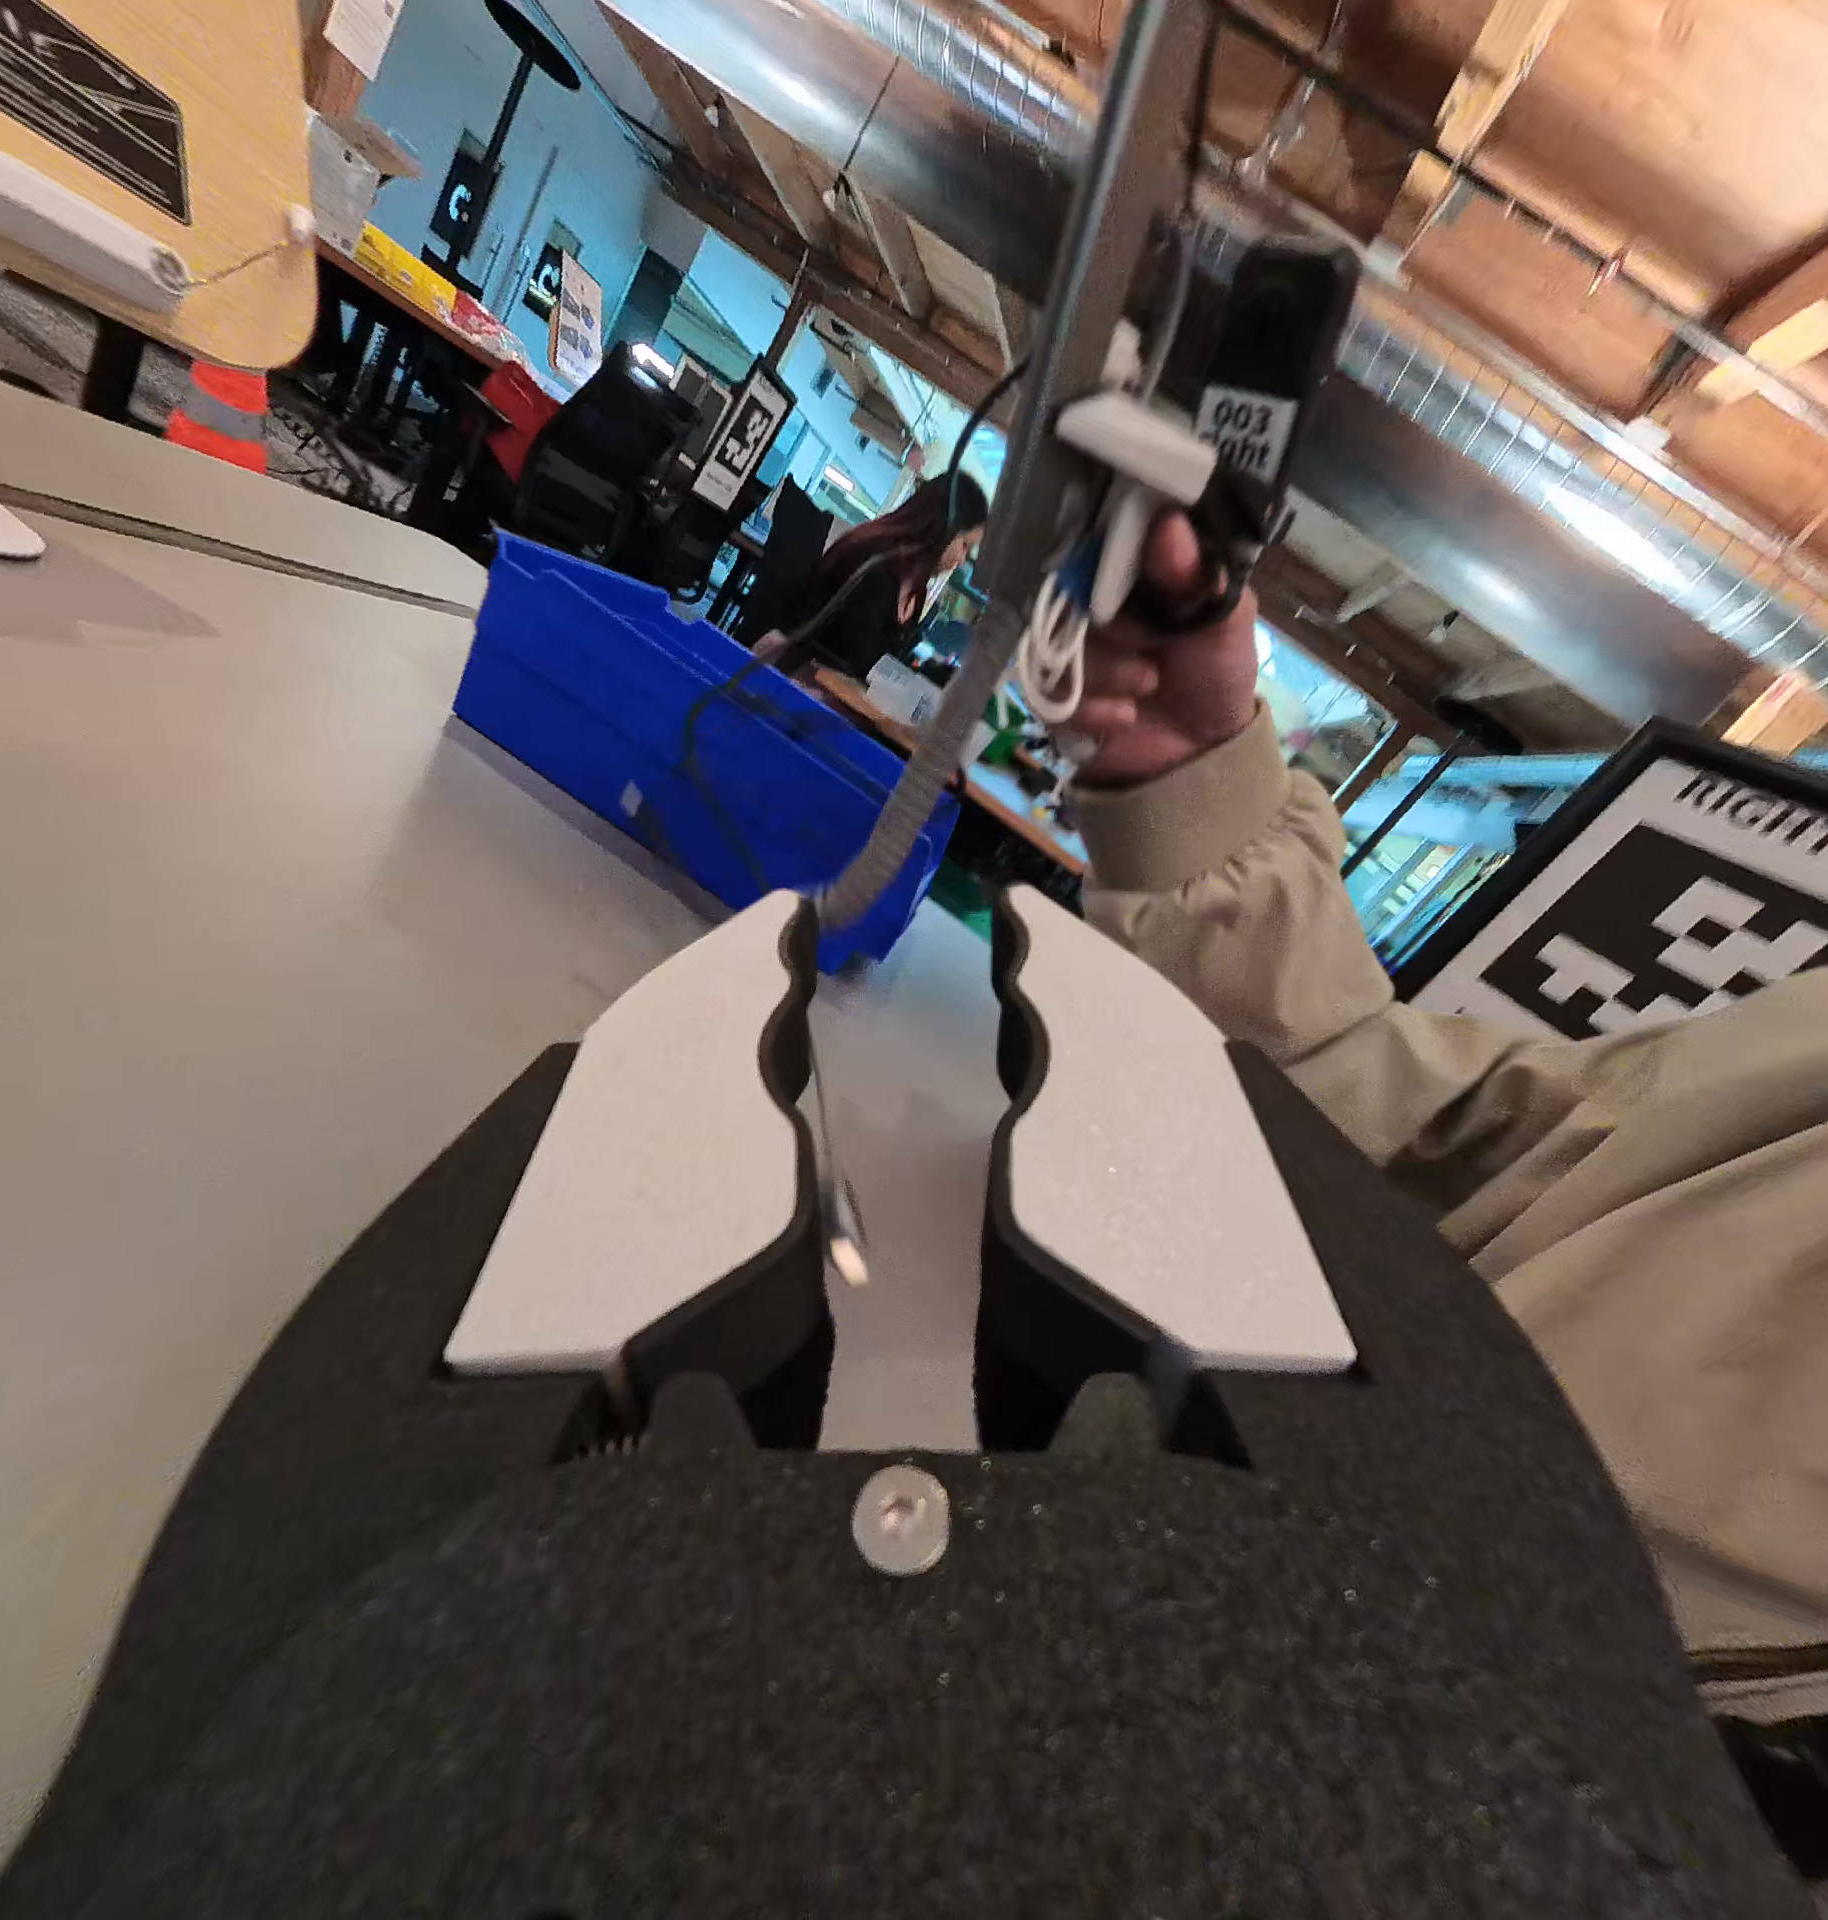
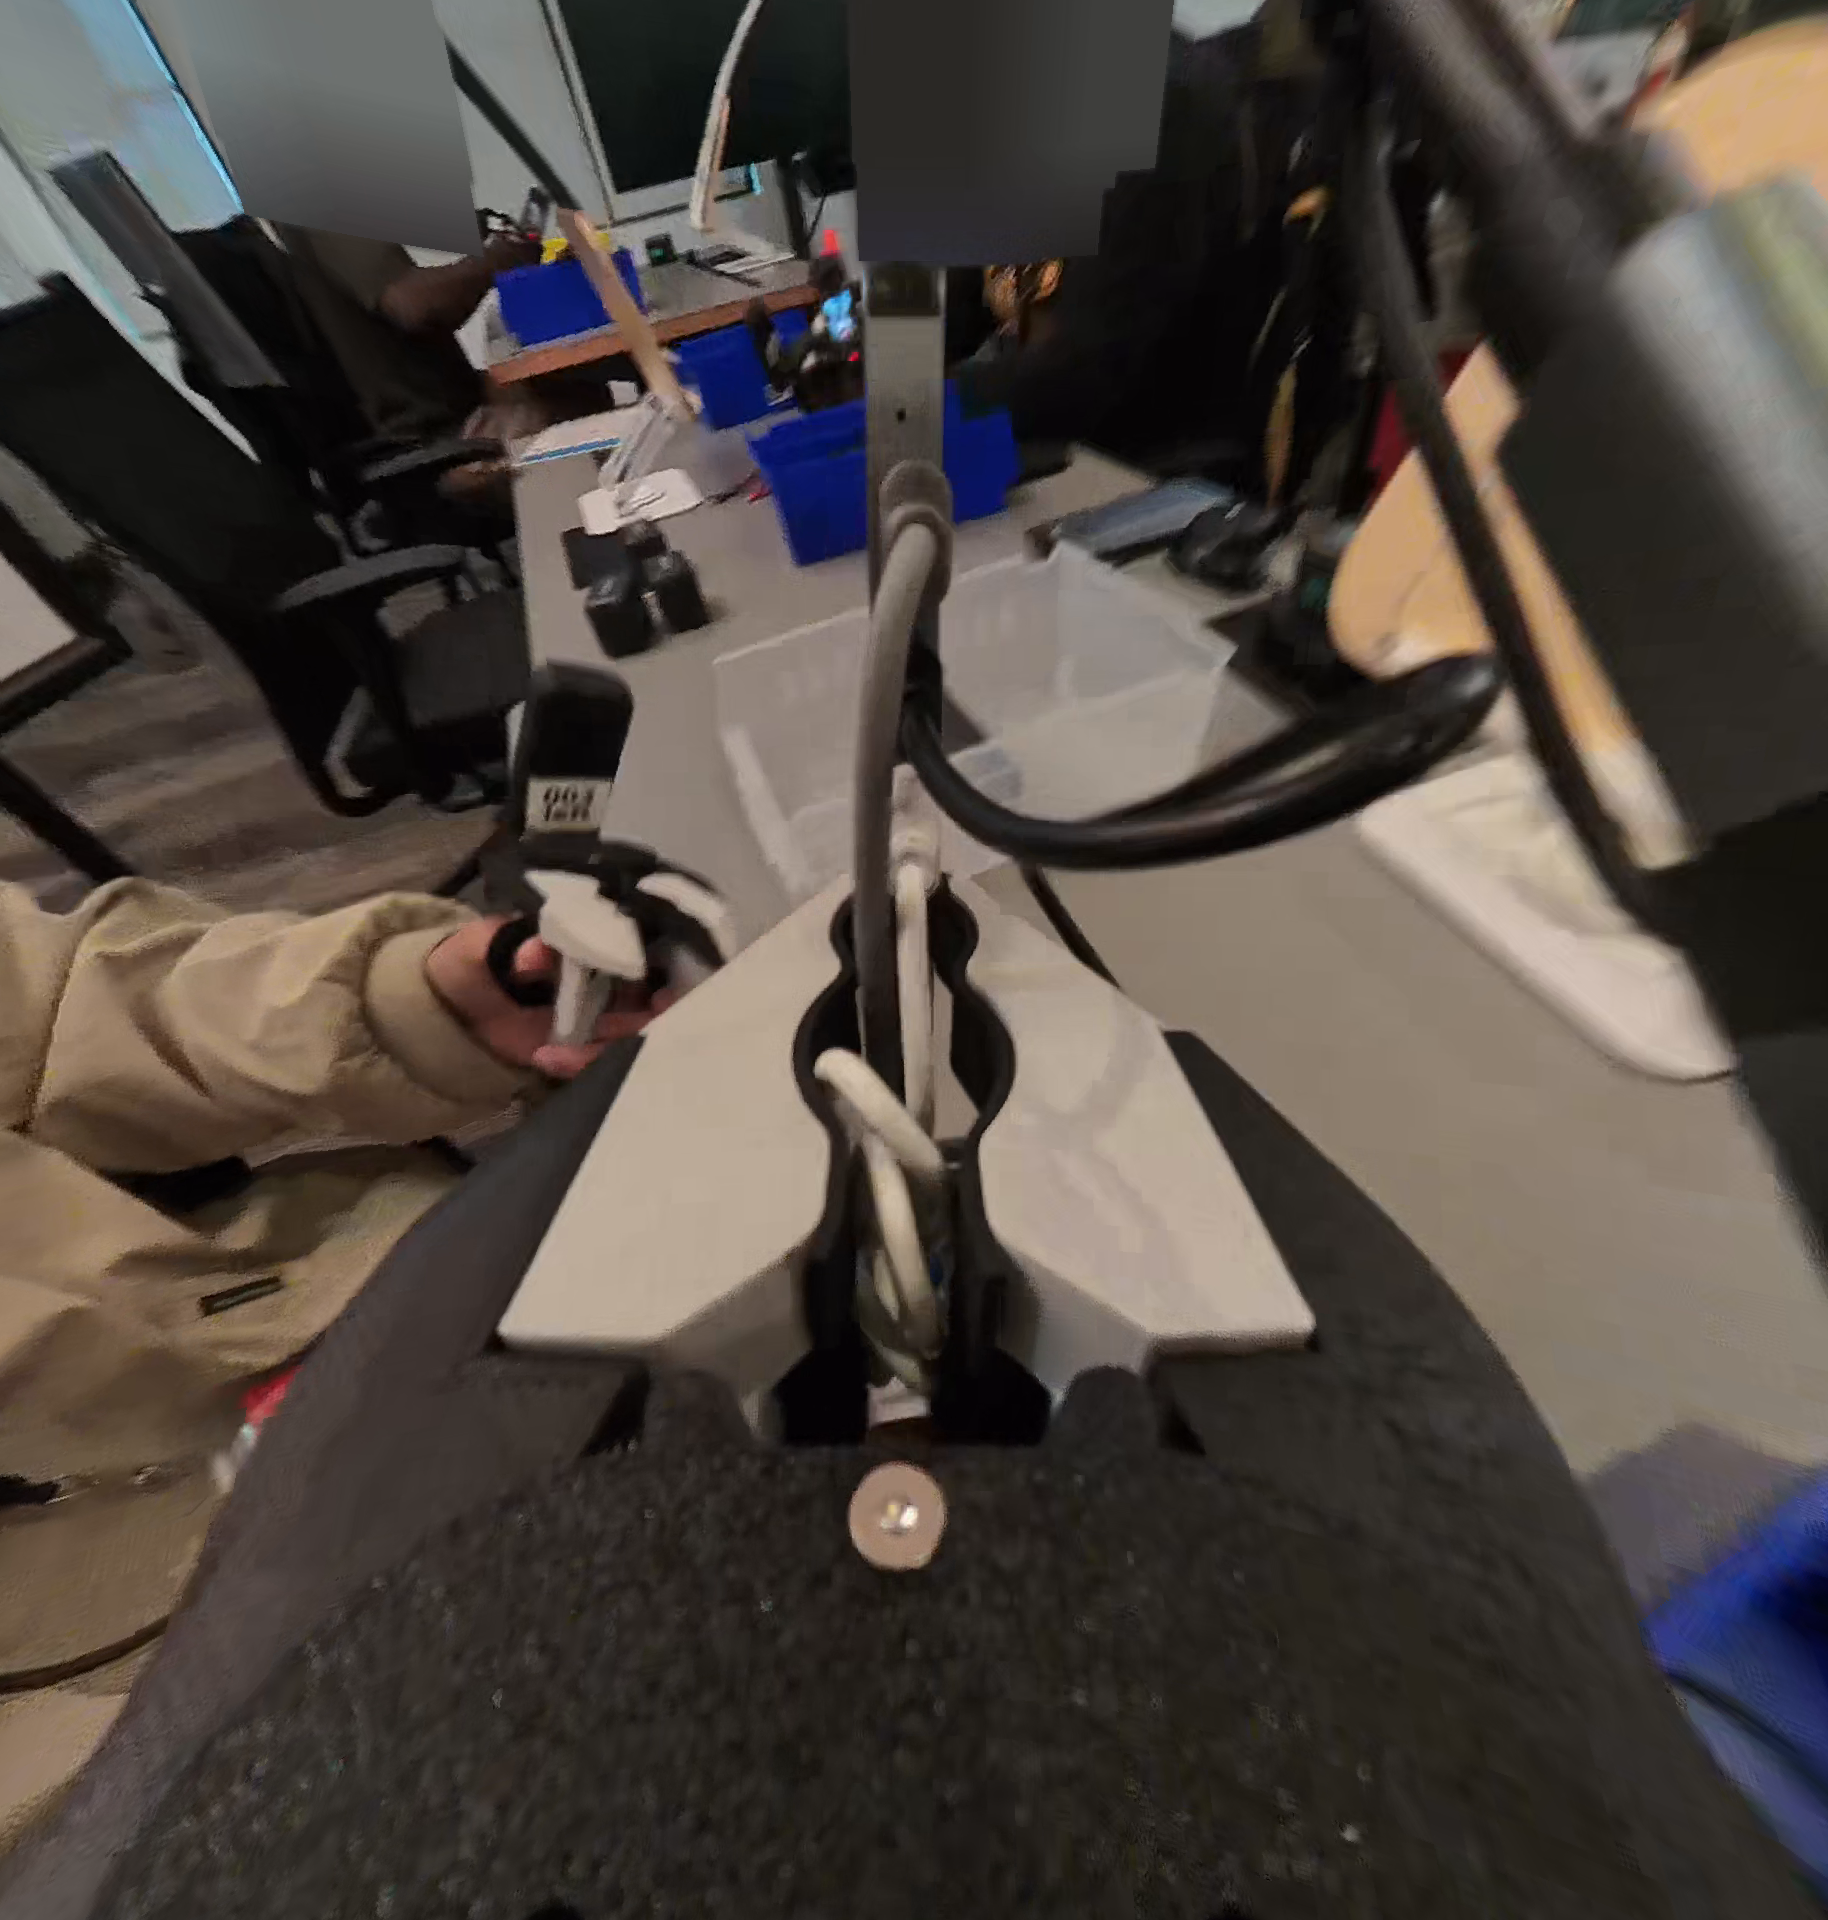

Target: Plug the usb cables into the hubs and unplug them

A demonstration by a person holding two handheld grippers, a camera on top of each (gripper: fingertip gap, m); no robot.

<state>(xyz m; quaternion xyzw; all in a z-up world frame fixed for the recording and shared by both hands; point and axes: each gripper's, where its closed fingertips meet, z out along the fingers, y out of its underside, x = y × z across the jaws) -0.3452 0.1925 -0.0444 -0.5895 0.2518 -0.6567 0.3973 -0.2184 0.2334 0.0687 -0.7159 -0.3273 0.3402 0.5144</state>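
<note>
The left gripper gapes, a grey cable brushing one finger; the right gripper clamps bundled white cables.

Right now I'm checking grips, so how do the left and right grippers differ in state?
The left gripper stands open, nothing clamped; a thin grey cable only runs along its left finger. The right gripper is nearly shut on a bundle of white cables packed between its fingers. The left points across the grey table; the right faces a clear bin. Both share white fingers and black pads.
</note>
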